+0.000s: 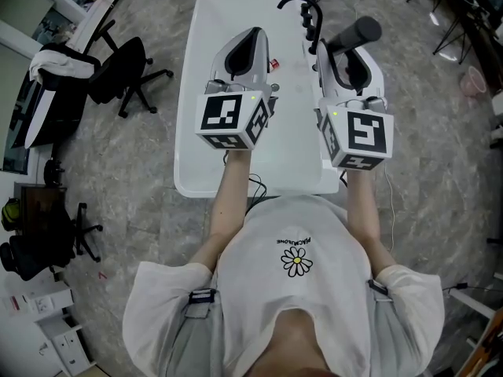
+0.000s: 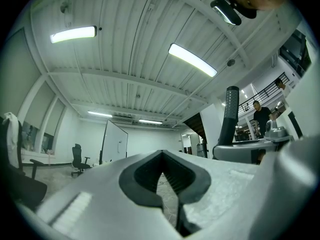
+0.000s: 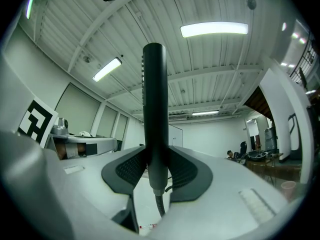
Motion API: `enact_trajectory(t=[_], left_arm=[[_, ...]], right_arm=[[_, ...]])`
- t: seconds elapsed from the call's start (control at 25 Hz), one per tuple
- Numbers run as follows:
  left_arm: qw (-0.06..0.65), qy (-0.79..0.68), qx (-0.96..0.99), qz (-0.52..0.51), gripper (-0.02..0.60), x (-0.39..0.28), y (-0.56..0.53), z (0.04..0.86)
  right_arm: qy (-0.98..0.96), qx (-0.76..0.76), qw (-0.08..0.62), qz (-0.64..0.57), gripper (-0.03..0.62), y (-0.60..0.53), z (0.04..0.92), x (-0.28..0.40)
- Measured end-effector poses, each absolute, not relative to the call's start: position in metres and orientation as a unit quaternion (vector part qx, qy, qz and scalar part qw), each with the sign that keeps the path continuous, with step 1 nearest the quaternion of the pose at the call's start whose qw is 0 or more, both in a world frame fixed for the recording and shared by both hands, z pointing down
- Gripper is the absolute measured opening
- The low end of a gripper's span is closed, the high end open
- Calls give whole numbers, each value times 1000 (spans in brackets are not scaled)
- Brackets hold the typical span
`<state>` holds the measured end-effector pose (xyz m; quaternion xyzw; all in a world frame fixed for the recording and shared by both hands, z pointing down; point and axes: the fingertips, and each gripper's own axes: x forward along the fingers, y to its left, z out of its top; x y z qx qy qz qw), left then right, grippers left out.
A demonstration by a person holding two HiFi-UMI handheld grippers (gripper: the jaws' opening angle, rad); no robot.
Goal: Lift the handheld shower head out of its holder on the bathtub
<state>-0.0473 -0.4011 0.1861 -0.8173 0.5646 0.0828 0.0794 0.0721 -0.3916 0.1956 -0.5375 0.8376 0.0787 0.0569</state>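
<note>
The black handheld shower head (image 1: 357, 31) points up and to the right above the bathtub's (image 1: 206, 175) far right corner. My right gripper (image 1: 346, 53) is shut on its handle. In the right gripper view the black handle (image 3: 154, 109) stands upright between the dark pads (image 3: 125, 171), and its hose (image 3: 160, 204) hangs down below them. The black faucet fittings (image 1: 306, 10) stand at the tub's far end, just left of the shower head. My left gripper (image 1: 250, 36) hovers over the tub's middle, shut on nothing. The handle (image 2: 231, 114) shows to its right in the left gripper view.
Black office chairs (image 1: 126, 77) and a desk with a white cloth (image 1: 59, 63) stand left of the tub. On the floor at the right is a pink bucket (image 1: 474, 79). Cables run near the tub's front edge. A person (image 2: 260, 116) stands far off.
</note>
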Motion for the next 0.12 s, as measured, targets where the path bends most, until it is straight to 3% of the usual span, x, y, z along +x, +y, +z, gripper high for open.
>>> enact_trajectory(t=[0.12], left_arm=[[76, 564, -818, 80, 0, -41, -400, 191]], right_arm=[[837, -538, 56, 77, 155, -390, 199, 77]])
